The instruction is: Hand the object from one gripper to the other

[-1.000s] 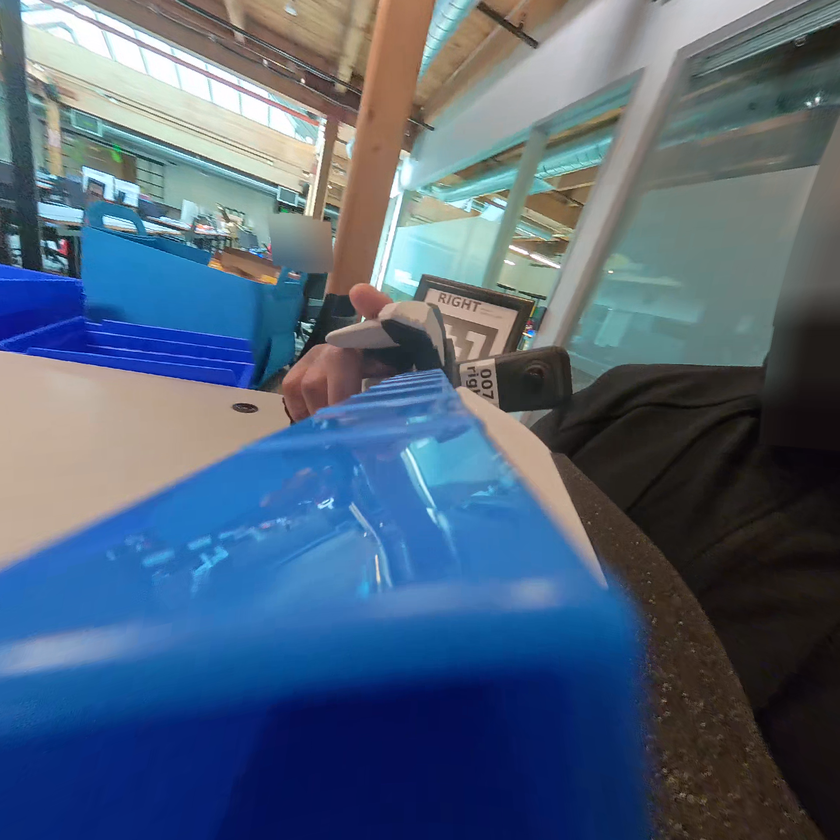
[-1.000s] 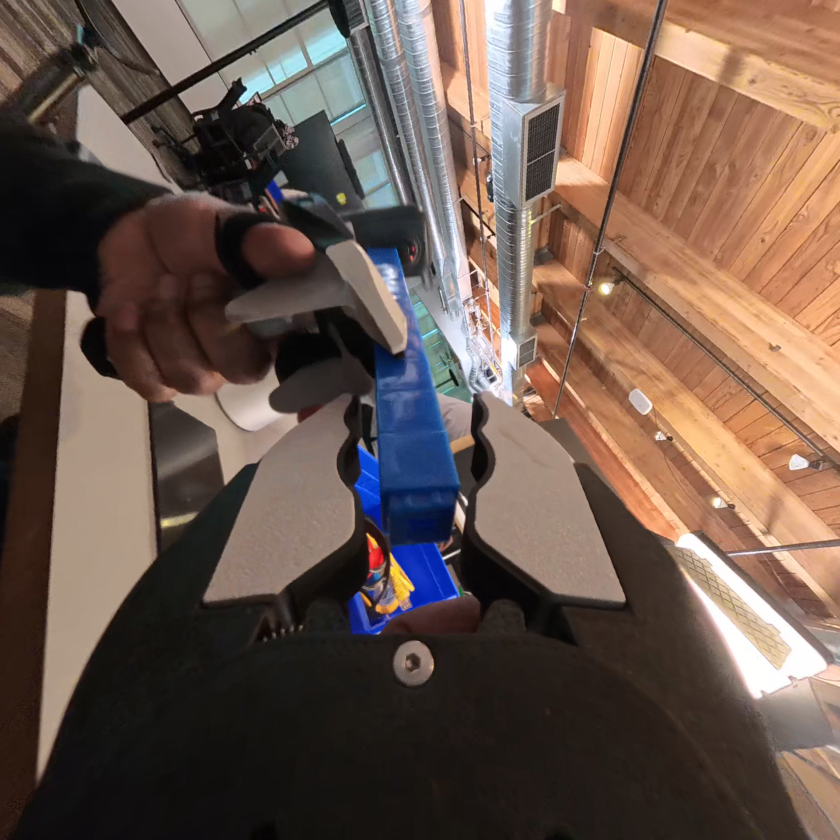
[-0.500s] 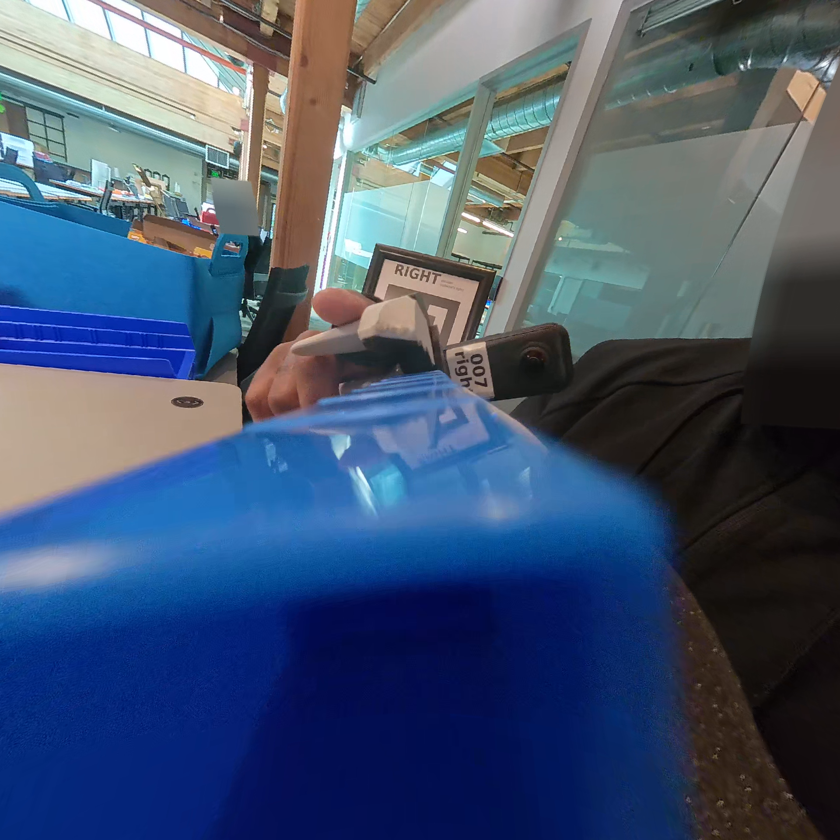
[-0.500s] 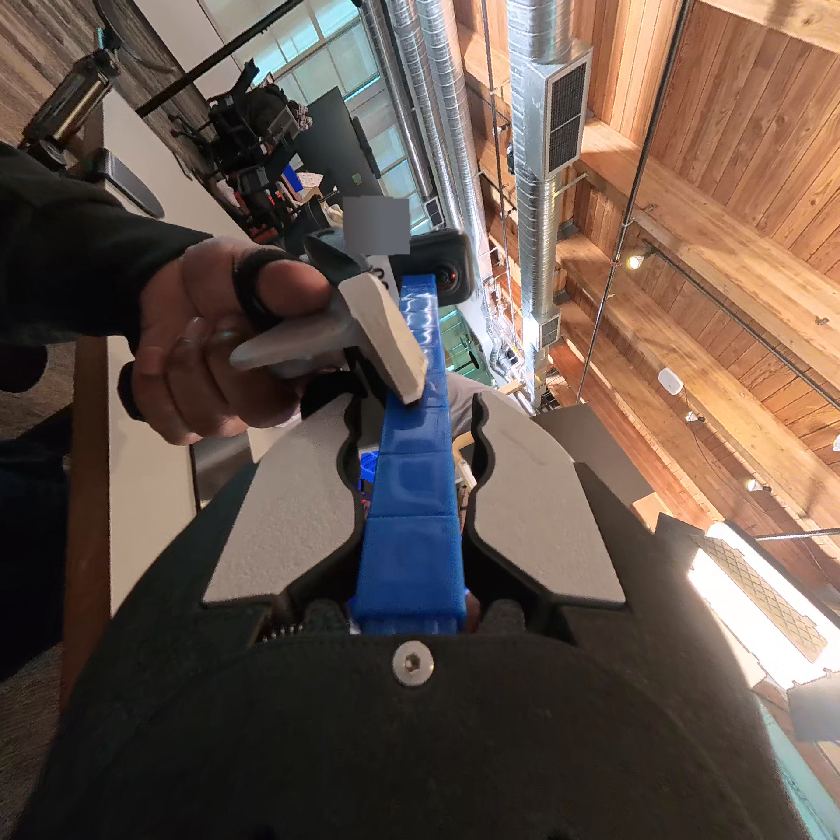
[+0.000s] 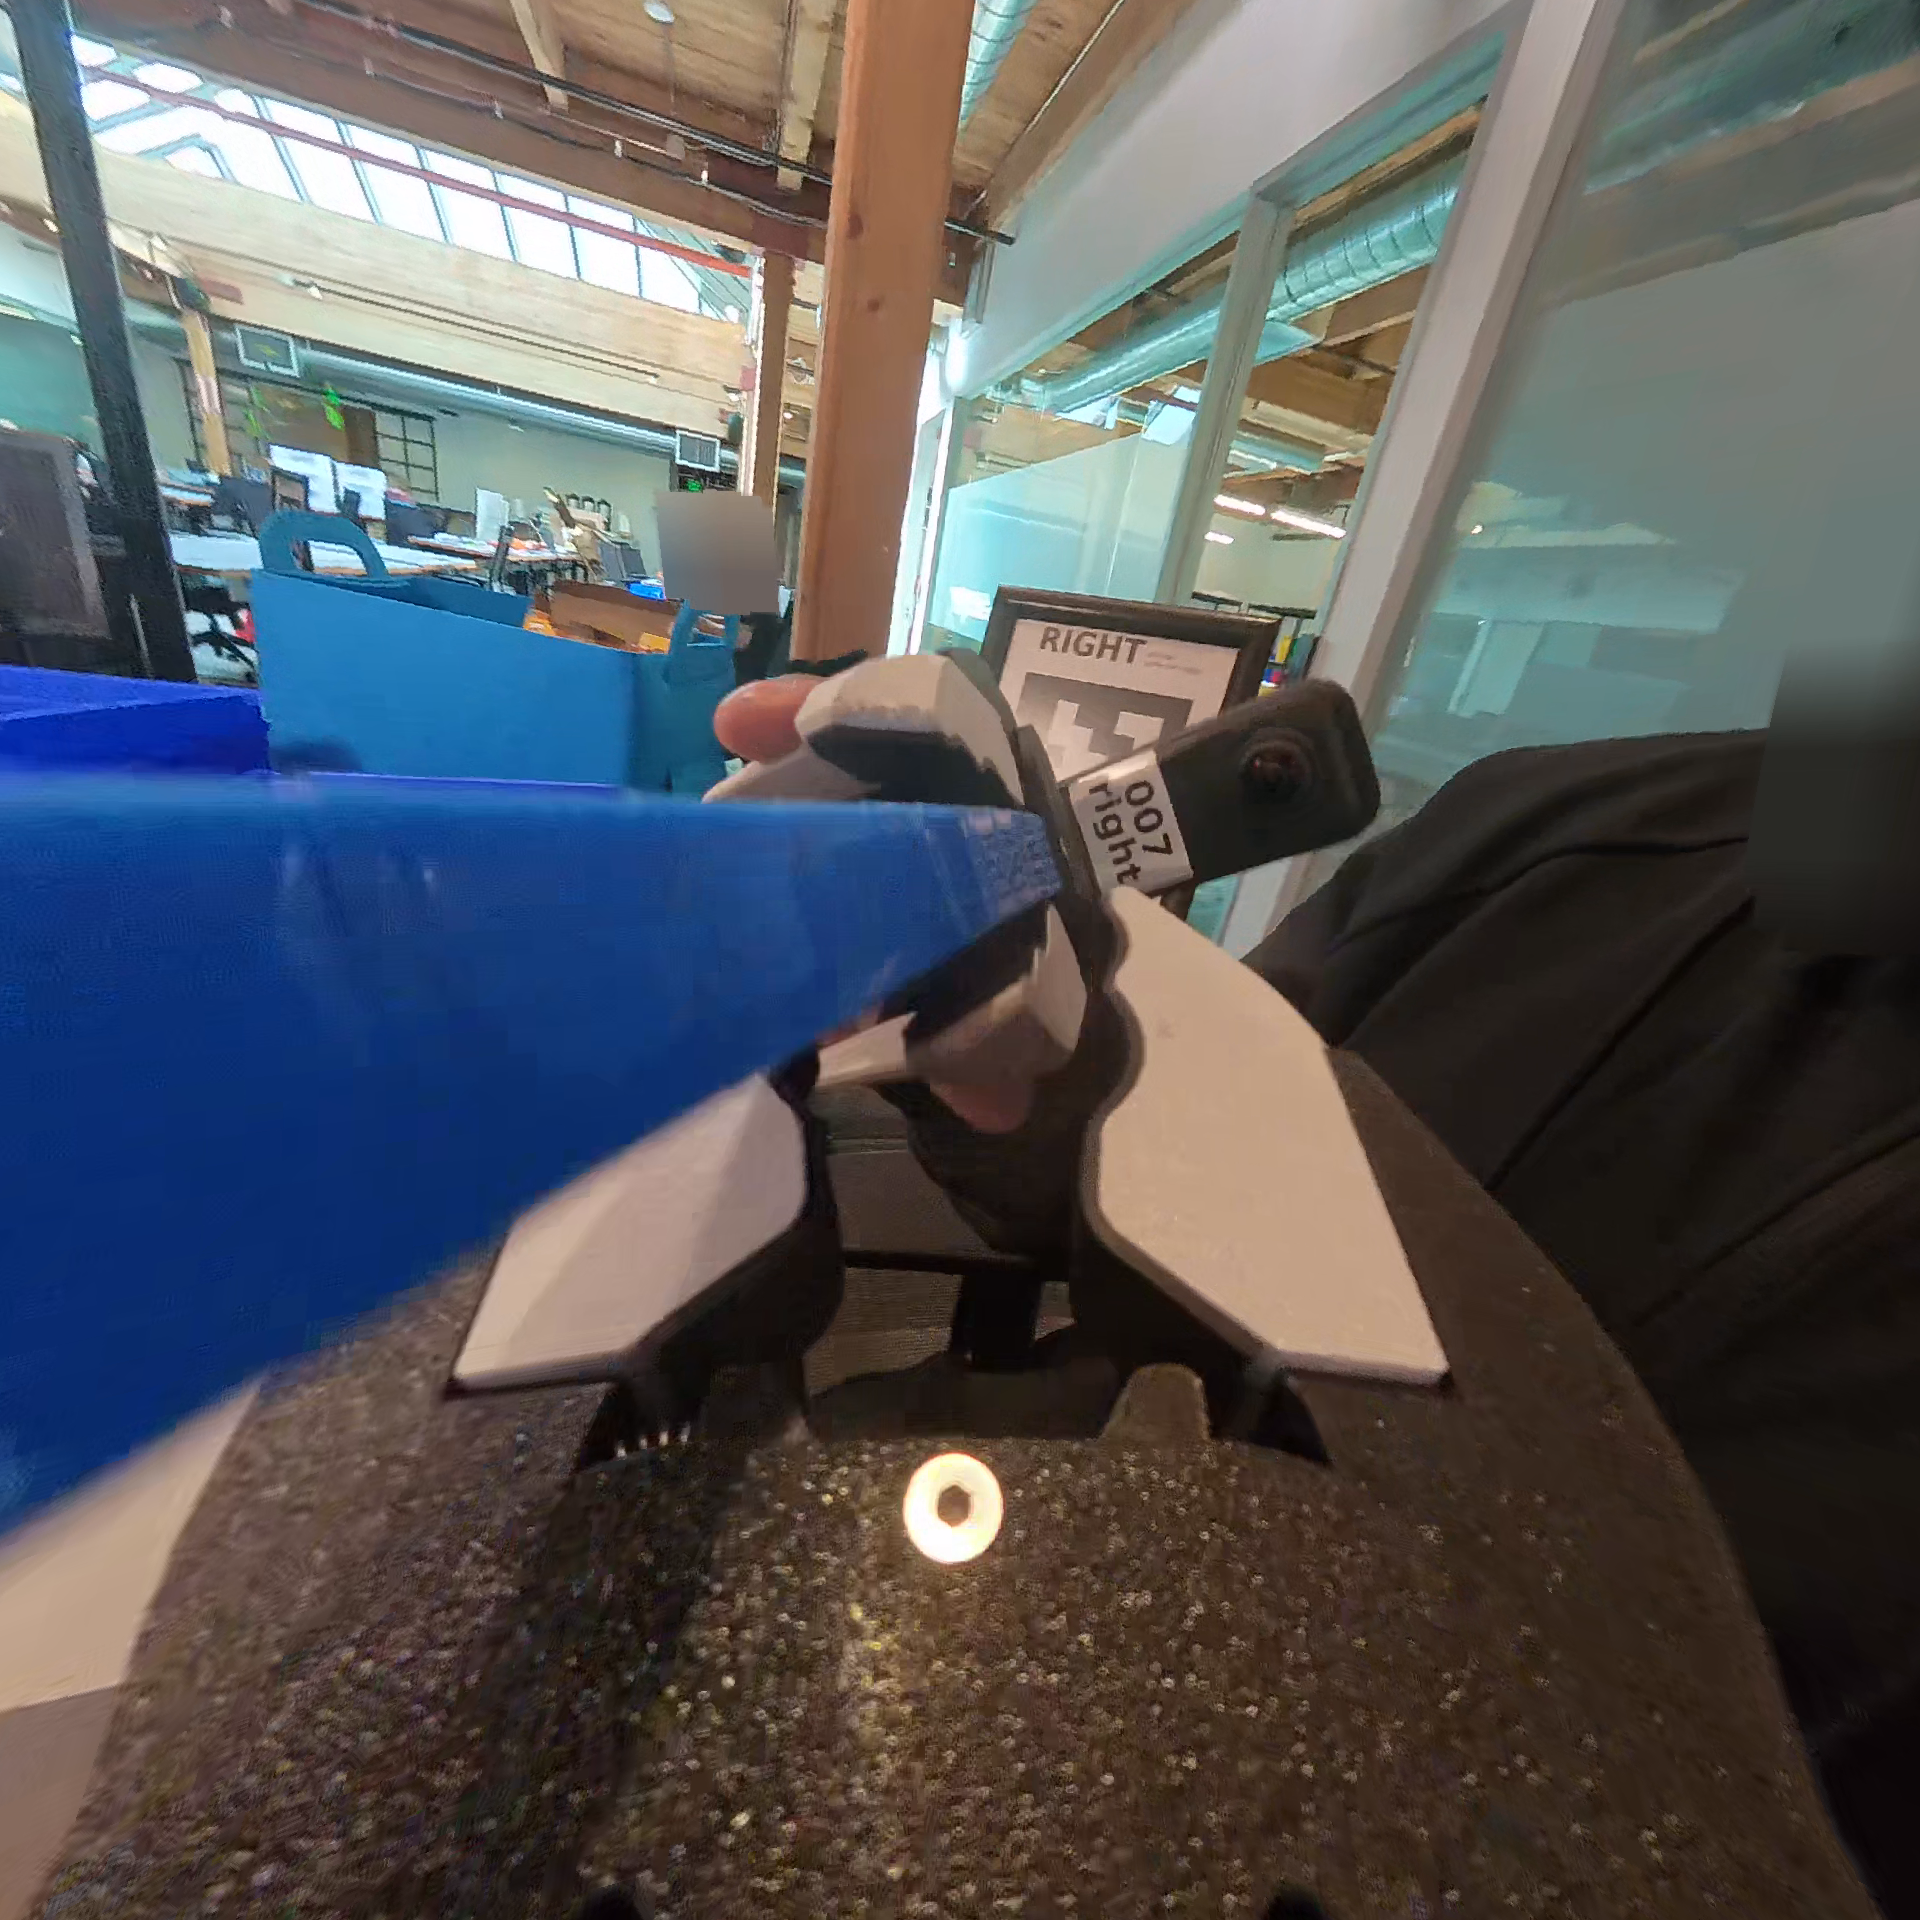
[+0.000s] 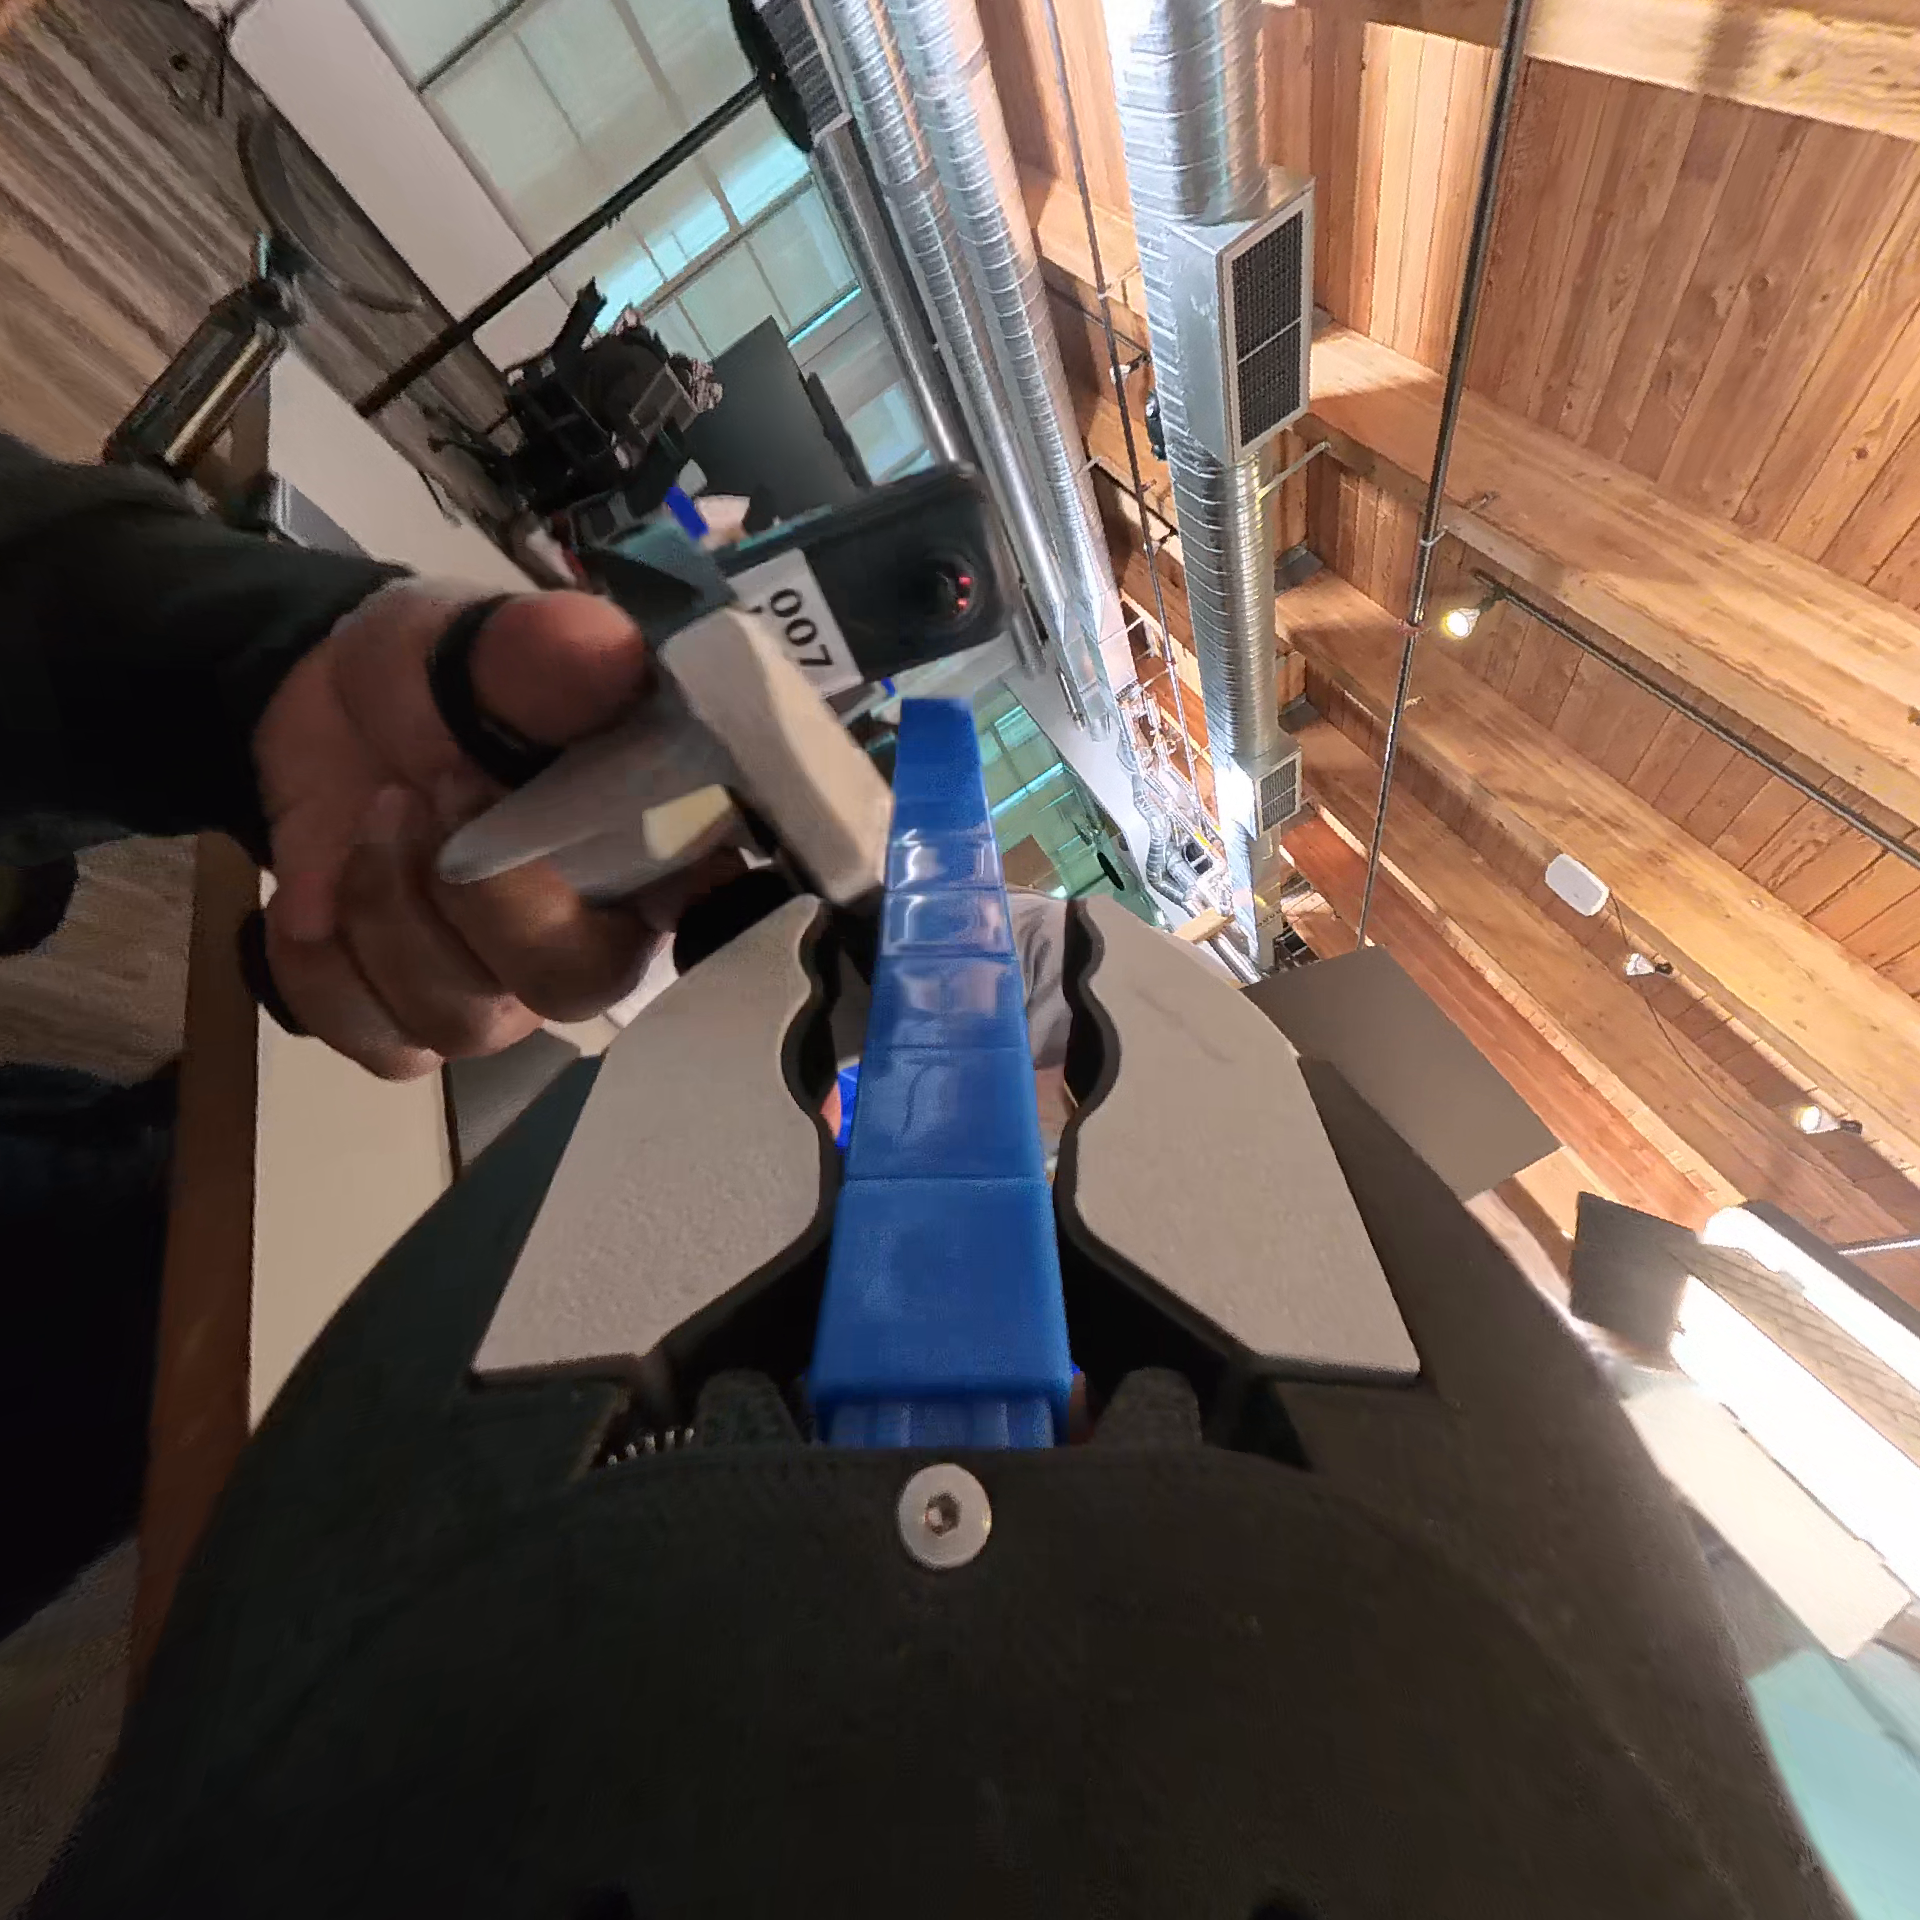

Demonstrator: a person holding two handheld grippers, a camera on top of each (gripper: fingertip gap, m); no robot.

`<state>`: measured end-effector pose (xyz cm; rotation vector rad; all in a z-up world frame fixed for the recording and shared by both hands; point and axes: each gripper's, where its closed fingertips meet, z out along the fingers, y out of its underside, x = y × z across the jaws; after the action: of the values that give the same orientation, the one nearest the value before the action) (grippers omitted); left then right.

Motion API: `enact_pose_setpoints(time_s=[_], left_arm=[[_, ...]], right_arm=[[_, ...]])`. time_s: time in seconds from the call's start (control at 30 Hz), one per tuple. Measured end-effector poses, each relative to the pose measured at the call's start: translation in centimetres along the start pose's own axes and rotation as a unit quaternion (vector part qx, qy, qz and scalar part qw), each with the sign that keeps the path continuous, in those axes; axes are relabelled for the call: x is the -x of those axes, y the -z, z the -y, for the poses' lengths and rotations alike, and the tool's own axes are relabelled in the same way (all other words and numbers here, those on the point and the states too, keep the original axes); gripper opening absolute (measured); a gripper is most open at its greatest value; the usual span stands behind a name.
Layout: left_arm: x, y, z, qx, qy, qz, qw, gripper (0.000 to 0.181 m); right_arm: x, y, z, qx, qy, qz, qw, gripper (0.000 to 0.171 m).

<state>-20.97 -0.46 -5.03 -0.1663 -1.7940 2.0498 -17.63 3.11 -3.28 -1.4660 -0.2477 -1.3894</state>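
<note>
A long blue plastic bar (image 6: 940, 1143) lies deep between the two grey fingers of my right gripper (image 6: 951, 935), which is shut on it. In the left wrist view the right gripper (image 5: 977, 873) clamps the far end of the bar (image 5: 364, 987) from above and below. My left gripper (image 5: 951, 1039) is open, and nothing is between its fingers. The bar passes to the left of it, over the left finger (image 5: 644, 1247). In the right wrist view the left gripper (image 6: 727, 821), held by a hand, sits just left of the bar.
Blue bins (image 5: 436, 675) stand at the back left. A framed marker sign (image 5: 1122, 665) and a wooden post (image 5: 873, 312) are behind the right gripper. A person's dark clothing (image 5: 1610, 1039) fills the right. A white table (image 6: 343, 1143) is below left.
The bar slid deep into my right gripper, whose fingers closed on it. My left gripper let go and opened. The bar swung out to the left in the left wrist view.
</note>
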Motion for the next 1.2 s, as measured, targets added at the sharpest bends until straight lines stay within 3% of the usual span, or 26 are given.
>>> enact_pose_setpoints(time_s=[0.03,0.27,0.5,0.73,0.93,1.2], left_arm=[[-0.1,0.2,0.0,0.000,-0.012,0.001,1.000,0.056],[2.0,3.9,1.0,-0.020,-0.088,0.068,0.994,0.070],[4.1,8.3,2.1,-0.019,-0.148,0.145,0.978,0.073],[0.2,6.4,-0.2,0.068,-0.291,0.092,0.950,0.075],[0.6,5.9,0.5,0.035,-0.279,0.093,0.955,0.073],[0.5,4.6,-0.8,0.059,-0.282,0.079,0.954,0.072]], right_arm=[[-0.4,0.1,0.1,-0.010,-0.018,-0.001,1.000,0.042],[-3.0,1.6,0.7,-0.092,-0.188,0.021,0.978,0.042],[-2.4,2.2,0.9,-0.124,-0.290,0.105,0.943,0.042],[0.9,1.4,0.3,-0.089,-0.306,0.194,0.928,0.042],[1.8,1.2,0.6,-0.087,-0.297,0.207,0.928,0.042],[2.3,1.1,0.9,-0.096,-0.303,0.214,0.924,0.042]])
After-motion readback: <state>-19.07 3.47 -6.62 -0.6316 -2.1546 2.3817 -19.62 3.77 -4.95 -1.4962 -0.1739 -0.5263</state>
